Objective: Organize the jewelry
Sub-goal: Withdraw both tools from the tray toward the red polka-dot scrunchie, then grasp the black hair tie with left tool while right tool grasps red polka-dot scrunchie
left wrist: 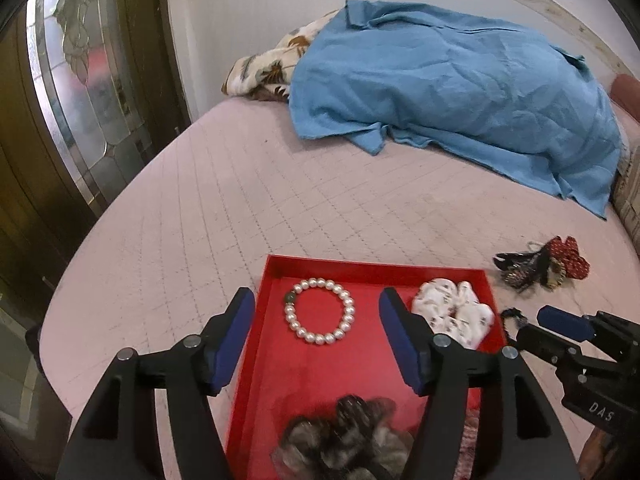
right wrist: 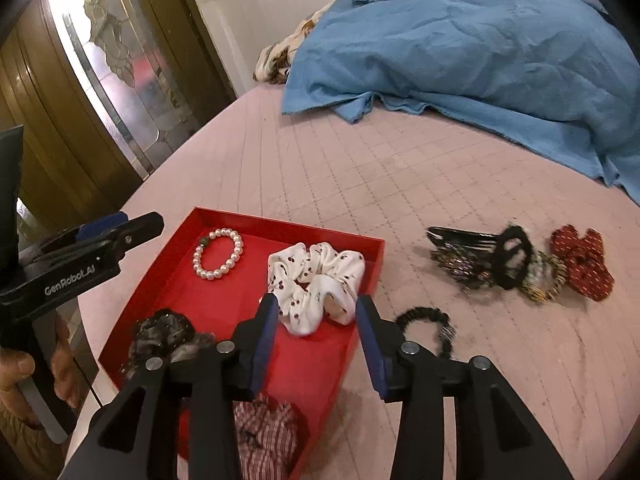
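Observation:
A red tray (left wrist: pixel 360 266) lies on the pink quilted bed. It holds a pearl bracelet (left wrist: pixel 319 311), a white cherry-print scrunchie (left wrist: pixel 454 314), a grey-black scrunchie (left wrist: pixel 344 432) and a red plaid scrunchie (right wrist: pixel 264 436). My left gripper (left wrist: pixel 317 298) hangs open above the tray, over the bracelet, with nothing between its fingers. My right gripper (right wrist: pixel 317 302) is open too, just above the white scrunchie (right wrist: pixel 316 280) and not touching it. A black hair tie (right wrist: pixel 426 330) lies on the bed right of the tray (right wrist: pixel 280 224). Further right lie a black claw clip (right wrist: pixel 508 256), beaded bands (right wrist: pixel 542 280) and a red dotted scrunchie (right wrist: pixel 582 264).
A crumpled blue cloth (left wrist: pixel 448 80) over floral bedding (left wrist: pixel 264 68) fills the far end of the bed. A wooden door with patterned glass (left wrist: pixel 80 92) stands beyond the bed's left edge. A person's hand (right wrist: pixel 16 368) holds the left gripper's handle.

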Motion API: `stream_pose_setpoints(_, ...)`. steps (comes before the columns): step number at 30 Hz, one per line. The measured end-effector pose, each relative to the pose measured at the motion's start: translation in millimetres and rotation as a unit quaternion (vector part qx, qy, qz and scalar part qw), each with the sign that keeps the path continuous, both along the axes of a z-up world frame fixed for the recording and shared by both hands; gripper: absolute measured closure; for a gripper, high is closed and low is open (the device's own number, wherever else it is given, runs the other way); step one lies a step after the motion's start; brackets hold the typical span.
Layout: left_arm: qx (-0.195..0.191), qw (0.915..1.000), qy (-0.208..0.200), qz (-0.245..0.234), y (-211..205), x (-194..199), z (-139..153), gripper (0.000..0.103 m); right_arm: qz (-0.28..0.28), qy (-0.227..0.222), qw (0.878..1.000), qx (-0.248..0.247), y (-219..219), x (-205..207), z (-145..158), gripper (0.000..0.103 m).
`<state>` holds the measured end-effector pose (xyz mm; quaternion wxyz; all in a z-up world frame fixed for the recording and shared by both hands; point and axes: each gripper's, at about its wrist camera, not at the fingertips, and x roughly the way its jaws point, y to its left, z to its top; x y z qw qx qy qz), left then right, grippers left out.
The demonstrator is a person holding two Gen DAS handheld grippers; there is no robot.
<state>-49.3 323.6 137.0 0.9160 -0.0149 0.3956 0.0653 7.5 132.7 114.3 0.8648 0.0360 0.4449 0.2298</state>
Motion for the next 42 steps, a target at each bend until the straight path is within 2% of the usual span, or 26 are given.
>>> stream_pose_setpoints(8, 0.004, 0.9998, -0.001, -0.019, -29, -23, 10, 0.037, -0.023, -0.007, 1.000, 0.007, -40, -32, 6, 0.053)
stream_pose_setpoints(13, -0.014, 0.9993, 0.010, -0.034, -44, -32, 6, 0.036, -0.048, 0.004, 0.999, -0.002, -80, -57, -8, 0.052)
stream_pose_setpoints(20, -0.033, 0.9968, 0.027, -0.067, -80, -27, 0, 0.036, -0.115, 0.029, 0.993, 0.002, -149, -62, -28, 0.052)
stream_pose_setpoints(26, -0.038, 0.9931, 0.040, -0.103, -123, -6, -4, 0.036, -0.149, 0.029, 0.988, 0.001, -185, -52, -34, 0.052)
stream_pose_setpoints(31, -0.073, 0.9889, 0.049, -0.120, -152, 25, -9, 0.036, -0.164, 0.030, 0.986, 0.007, -205, -36, -39, 0.052)
stream_pose_setpoints(42, -0.119, 0.9802, 0.080, -0.137, -195, 99, -35, 0.036, -0.207, 0.037, 0.977, 0.044, -244, 37, -47, 0.051)
